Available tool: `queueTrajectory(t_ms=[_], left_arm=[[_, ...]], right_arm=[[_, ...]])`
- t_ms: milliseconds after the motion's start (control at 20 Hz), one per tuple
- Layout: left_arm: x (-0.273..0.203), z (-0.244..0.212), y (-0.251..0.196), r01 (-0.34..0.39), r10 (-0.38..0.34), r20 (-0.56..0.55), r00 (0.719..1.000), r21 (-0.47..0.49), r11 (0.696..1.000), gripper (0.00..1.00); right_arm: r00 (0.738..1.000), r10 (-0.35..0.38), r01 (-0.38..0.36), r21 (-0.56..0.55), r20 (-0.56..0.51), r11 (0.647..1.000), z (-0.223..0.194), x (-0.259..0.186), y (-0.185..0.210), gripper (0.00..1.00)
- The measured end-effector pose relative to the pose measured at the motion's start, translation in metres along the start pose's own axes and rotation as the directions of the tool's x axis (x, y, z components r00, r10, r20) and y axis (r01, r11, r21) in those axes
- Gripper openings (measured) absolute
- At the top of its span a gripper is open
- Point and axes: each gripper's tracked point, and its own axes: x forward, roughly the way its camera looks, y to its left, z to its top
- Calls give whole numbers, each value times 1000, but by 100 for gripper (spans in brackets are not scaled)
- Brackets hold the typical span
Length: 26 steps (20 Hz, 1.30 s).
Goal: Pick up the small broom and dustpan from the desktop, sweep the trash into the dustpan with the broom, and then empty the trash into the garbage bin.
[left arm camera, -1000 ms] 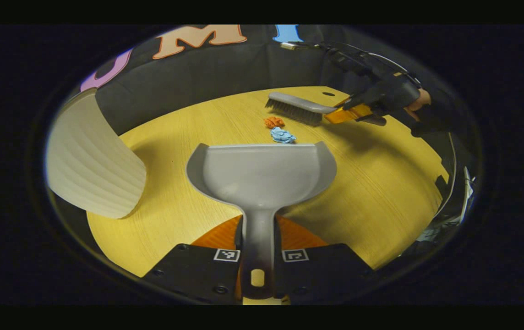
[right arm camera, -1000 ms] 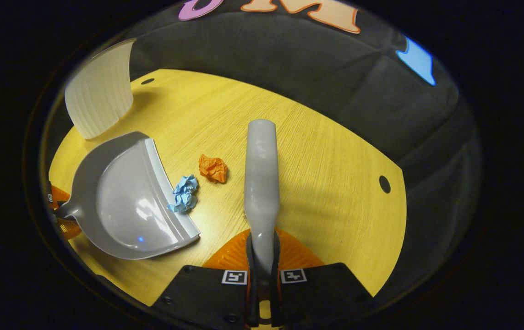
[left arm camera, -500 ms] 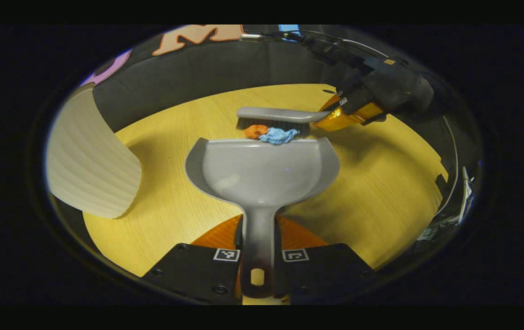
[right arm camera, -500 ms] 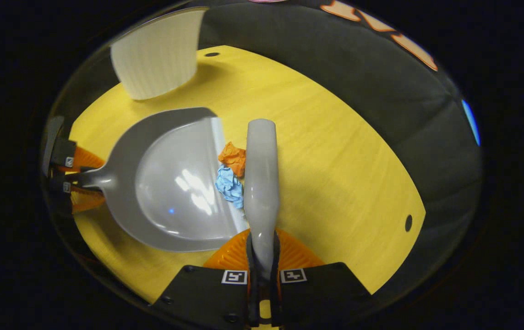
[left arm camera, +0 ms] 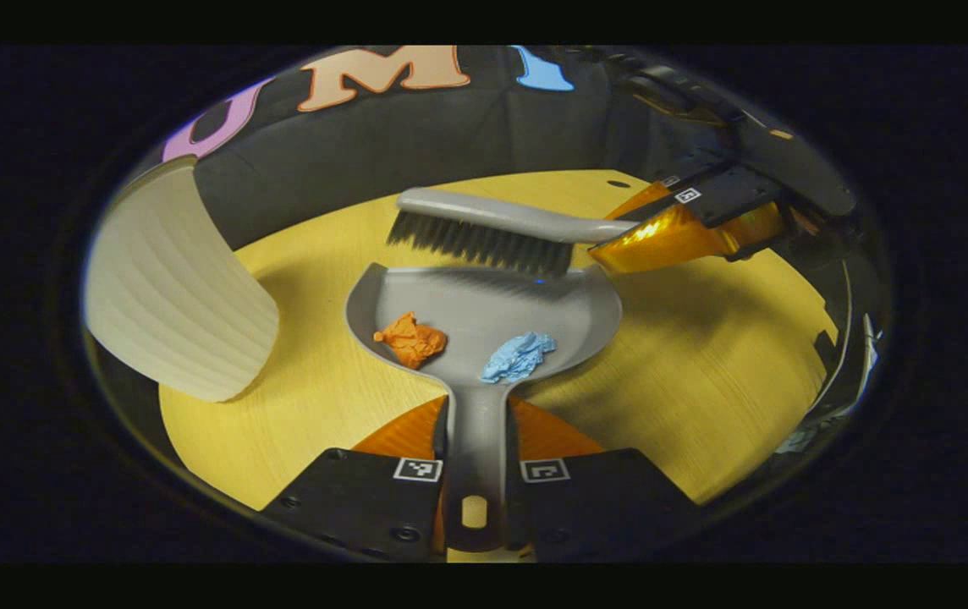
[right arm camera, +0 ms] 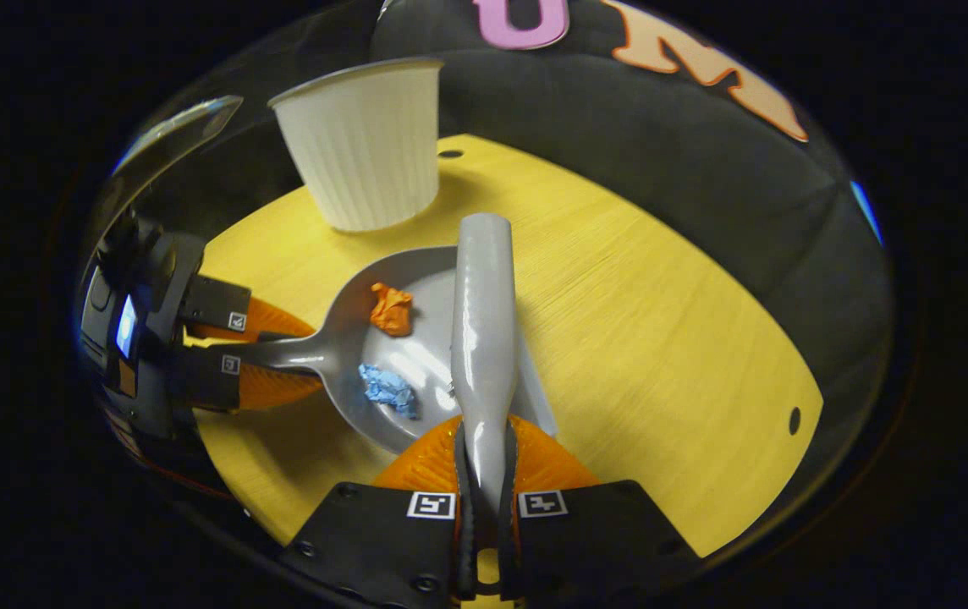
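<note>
Left claw [left arm camera: 474, 461] grips dustpan [left arm camera: 484, 309], right claw [right arm camera: 484, 486] grips broom [right arm camera: 482, 321]; bin [right arm camera: 361, 152] nearby.

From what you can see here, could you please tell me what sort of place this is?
Probably a staged recording booth, not a home: a yellow wood-grain round desktop, a black cloth wall behind it, and a ribbed white plastic bin.

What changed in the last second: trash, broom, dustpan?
The broom swept toward the dustpan and pushed the orange scrap and the blue scrap off the table into the pan; both now lie near its handle end. Unchanged: left gripper clamps the dustpan handle, right gripper the broom handle, and the white bin stays put.
</note>
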Motion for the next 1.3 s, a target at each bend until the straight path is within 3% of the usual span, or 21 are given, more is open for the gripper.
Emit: queueTrajectory(t_ms=[150, 300, 550, 750, 1000, 1300], left_arm=[[-10, 19, -5, -62, 64, 67, 996, -29, 998, 17], [-27, 30, -7, -108, 116, 123, 986, -76, 991, 19], [-76, 65, -15, -169, 195, 233, 953, -126, 978, 20], [-119, 91, -10, -202, 232, 288, 929, -132, 971, 19], [-171, 132, 62, -331, 353, 347, 869, -121, 936, 18], [-217, 139, 171, -502, 521, 325, 789, -147, 852, 19]], right_arm=[[987, -114, 98, 144, 110, 985, -18, -26, -25, 13], [972, -182, 139, 261, 147, 955, -57, -36, -48, 13], [977, -168, 112, 355, 132, 928, -149, -9, -68, 13], [983, -138, 82, 377, 123, 923, -203, 45, -46, 13], [987, -93, 34, 390, 134, 920, -252, 107, -21, 13], [991, -57, 2, 409, 121, 913, -268, 138, -26, 13]])
